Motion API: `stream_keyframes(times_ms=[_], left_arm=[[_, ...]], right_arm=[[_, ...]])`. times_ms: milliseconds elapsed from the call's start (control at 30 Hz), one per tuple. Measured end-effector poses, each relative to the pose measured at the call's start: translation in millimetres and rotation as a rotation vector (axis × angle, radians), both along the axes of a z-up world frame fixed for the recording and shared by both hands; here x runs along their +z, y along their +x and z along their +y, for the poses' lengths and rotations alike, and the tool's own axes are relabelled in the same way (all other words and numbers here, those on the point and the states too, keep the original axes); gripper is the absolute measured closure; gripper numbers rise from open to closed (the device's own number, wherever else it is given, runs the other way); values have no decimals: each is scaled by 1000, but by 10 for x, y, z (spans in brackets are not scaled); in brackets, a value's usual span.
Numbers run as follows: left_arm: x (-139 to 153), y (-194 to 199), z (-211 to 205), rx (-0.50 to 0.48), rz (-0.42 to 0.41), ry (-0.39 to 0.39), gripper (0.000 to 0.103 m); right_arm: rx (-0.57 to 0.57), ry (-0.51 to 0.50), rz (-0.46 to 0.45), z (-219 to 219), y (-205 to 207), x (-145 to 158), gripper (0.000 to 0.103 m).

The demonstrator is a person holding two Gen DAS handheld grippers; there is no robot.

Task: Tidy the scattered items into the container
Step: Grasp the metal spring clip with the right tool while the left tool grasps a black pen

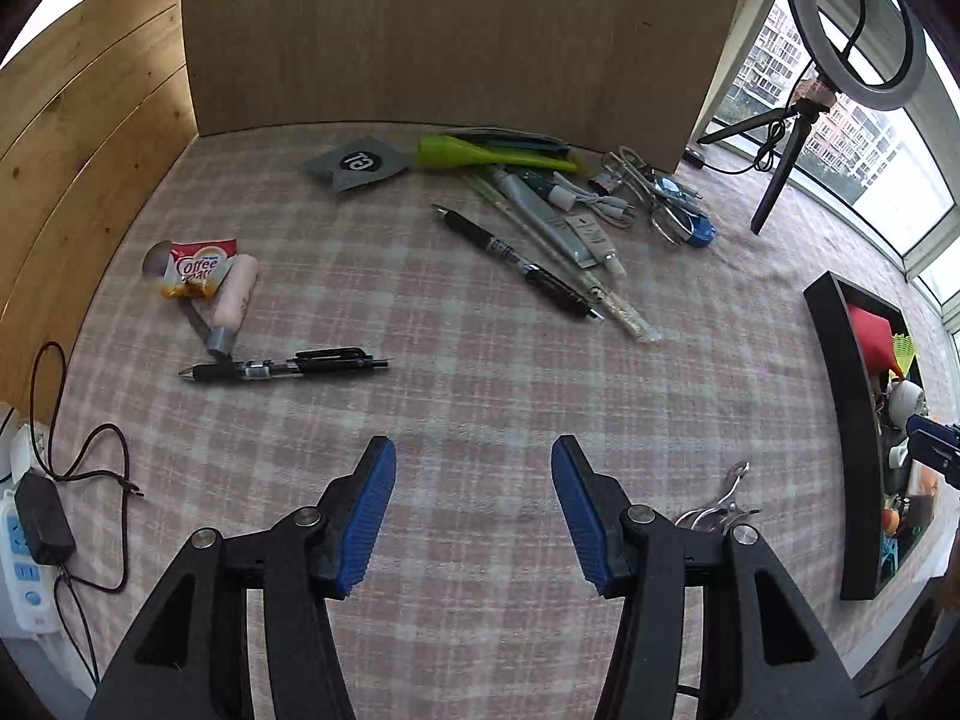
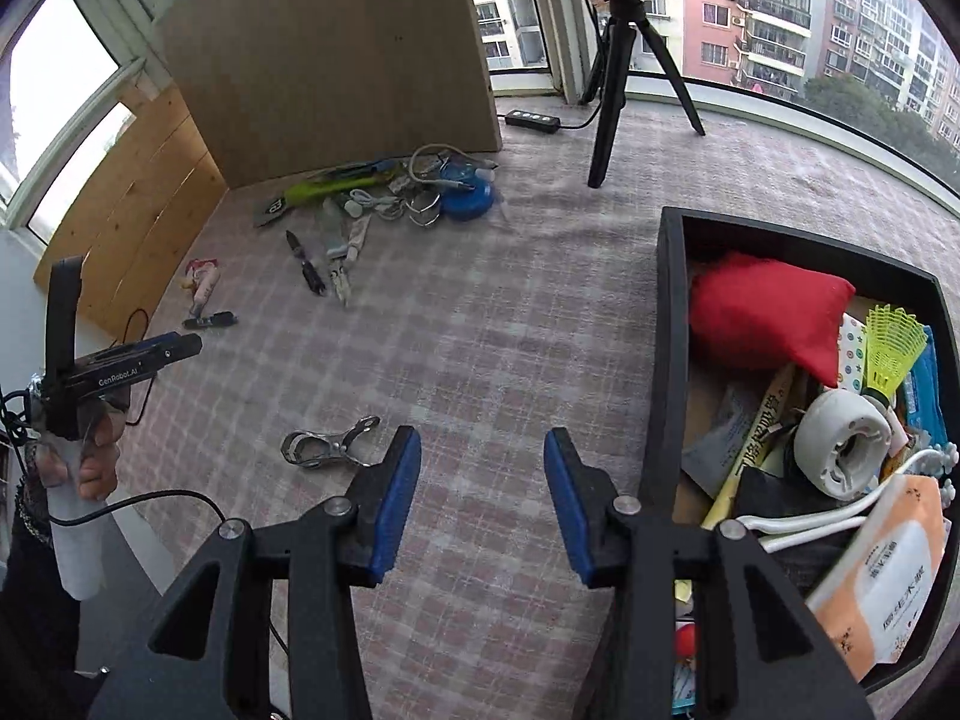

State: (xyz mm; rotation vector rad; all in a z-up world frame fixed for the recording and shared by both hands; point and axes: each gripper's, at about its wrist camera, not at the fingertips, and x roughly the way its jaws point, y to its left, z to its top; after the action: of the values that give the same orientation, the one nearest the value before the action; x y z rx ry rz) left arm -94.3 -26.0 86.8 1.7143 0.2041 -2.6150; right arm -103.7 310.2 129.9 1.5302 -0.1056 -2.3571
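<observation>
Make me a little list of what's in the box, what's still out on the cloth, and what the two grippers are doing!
box: red pouch, shuttlecock, white reel, packets
on cloth: metal clip, two black pens, creamer packet, cables
left gripper: open, empty
right gripper: open, empty

Left tool (image 1: 473, 516) and right tool (image 2: 483, 504) tilt downward (jaws apart, empty).

Ring light (image 1: 852, 18) on tripod (image 2: 618, 72) by window, wood board (image 1: 462, 30) behind, power strip (image 1: 21, 564) at left w/ black adapter (image 1: 43, 519).
</observation>
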Motion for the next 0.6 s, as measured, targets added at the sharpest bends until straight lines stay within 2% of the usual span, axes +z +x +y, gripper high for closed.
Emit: stream_keyframes(times_ms=[233, 267, 300, 333, 600], left_arm=[[-138, 141, -272, -106, -6, -103, 51], [-167, 126, -300, -123, -17, -120, 51], [-197, 102, -322, -142, -27, -142, 51], [-223, 71, -339, -164, -36, -167, 51], [-355, -310, -483, -297, -83, -288, 51]], right_arm=[[330, 128, -19, -774, 107, -269, 61], [386, 138, -20, -880, 126, -298, 57], [440, 156, -20, -977, 143, -328, 48], [491, 185, -10, -1089, 157, -362, 45], [791, 358, 80, -1657, 229, -520, 44]])
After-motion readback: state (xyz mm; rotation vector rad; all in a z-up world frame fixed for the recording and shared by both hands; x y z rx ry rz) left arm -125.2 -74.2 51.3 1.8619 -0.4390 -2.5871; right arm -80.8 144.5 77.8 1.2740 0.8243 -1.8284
